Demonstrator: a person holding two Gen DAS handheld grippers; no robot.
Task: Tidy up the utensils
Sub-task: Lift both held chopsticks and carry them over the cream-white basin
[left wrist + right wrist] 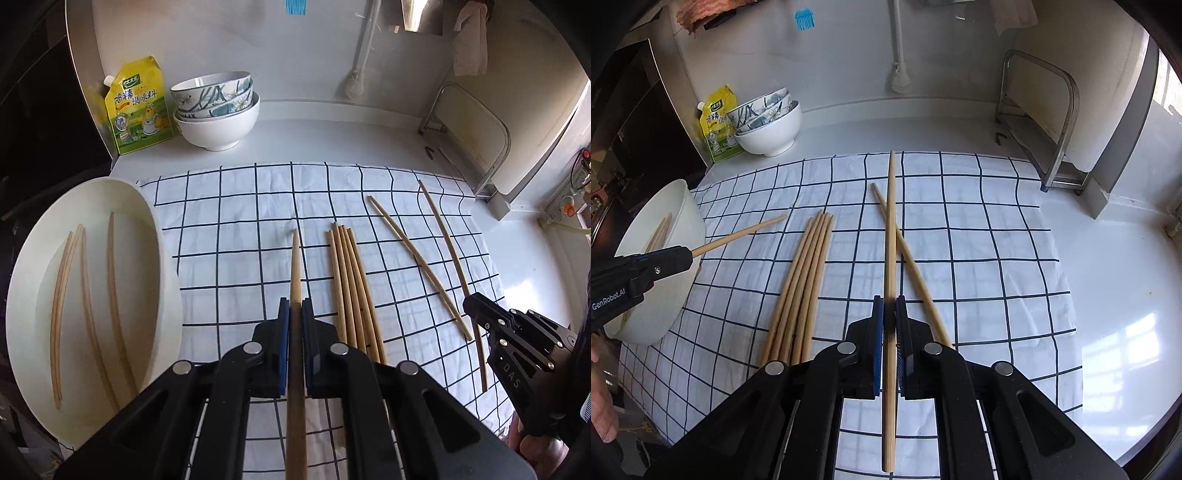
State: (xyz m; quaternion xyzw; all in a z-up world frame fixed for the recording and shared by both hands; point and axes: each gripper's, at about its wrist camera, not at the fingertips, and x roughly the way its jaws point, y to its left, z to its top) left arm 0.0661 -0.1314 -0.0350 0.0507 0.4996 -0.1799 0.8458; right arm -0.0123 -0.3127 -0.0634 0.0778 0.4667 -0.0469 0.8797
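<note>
My left gripper (295, 304) is shut on one bamboo chopstick (295, 266), held above the checked cloth (236, 221) just right of the white tub (162, 236). Several chopsticks (85, 295) lie inside that tub. A bundle of several chopsticks (351, 280) rests on the cloth in the middle. My right gripper (889, 301) is shut on another chopstick (891, 221), lifted over a loose chopstick (916, 269) that lies on the cloth. In the right wrist view the left gripper (687, 253) shows at the left with its chopstick (738, 234), in front of the tub (690, 206).
Stacked bowls (218, 107) and a yellow seasoning pouch (138, 107) stand at the back left against the wall. A metal rack (1060, 122) stands at the back right. A brush (899, 79) hangs on the back wall. White counter (1108, 277) lies right of the cloth.
</note>
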